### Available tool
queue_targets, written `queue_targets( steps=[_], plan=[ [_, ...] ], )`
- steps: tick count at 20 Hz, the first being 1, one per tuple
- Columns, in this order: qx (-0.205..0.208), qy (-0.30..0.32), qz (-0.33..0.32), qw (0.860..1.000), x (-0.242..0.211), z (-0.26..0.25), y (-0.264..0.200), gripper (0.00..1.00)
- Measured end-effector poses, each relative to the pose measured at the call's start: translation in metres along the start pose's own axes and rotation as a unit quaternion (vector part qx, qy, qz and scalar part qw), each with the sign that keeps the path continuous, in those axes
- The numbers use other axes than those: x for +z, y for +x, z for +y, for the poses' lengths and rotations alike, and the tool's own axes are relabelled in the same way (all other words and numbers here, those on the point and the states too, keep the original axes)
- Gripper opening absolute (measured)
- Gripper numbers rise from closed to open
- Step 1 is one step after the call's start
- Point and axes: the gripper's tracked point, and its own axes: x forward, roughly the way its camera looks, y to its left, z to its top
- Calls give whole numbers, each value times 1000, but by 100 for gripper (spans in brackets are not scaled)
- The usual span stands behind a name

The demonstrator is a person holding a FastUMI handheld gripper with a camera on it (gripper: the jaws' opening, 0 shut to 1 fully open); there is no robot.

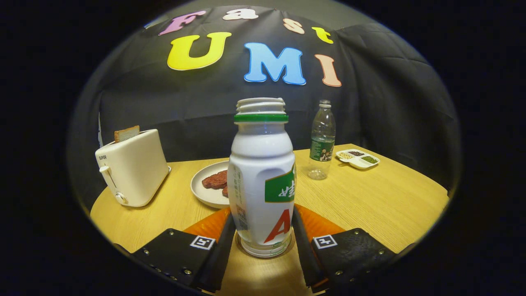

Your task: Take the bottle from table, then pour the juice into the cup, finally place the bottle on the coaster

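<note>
The white juice bottle (261, 181) has a green neck ring and no cap. It stands upright between my fingers, and its base rests inside a thin round rim (240, 249) the colour of the table, which looks like the coaster. My gripper (263, 214) is shut on the bottle. The left finger (224, 242) and the right finger (302, 242) both press its lower body. Just beyond the fingers lies an orange flat shape (318, 224), largely hidden by the bottle. I cannot tell what it is.
A cream toaster (131, 168) with a slice of bread stands beyond the fingers to the left. Behind the bottle is a white plate (203, 191) with red-brown food. A clear water bottle (322, 139) and a small divided dish (358, 158) sit further back to the right on the round wooden table (382, 201).
</note>
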Motion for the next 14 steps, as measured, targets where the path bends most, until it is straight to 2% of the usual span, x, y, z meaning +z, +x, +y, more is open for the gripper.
queue_targets(
  steps=[7,14],
  plan=[
    [3,-27,-14,1000,0,3,5,72],
    [20,-33,-7,999,-4,6,-5,79]
  ],
)
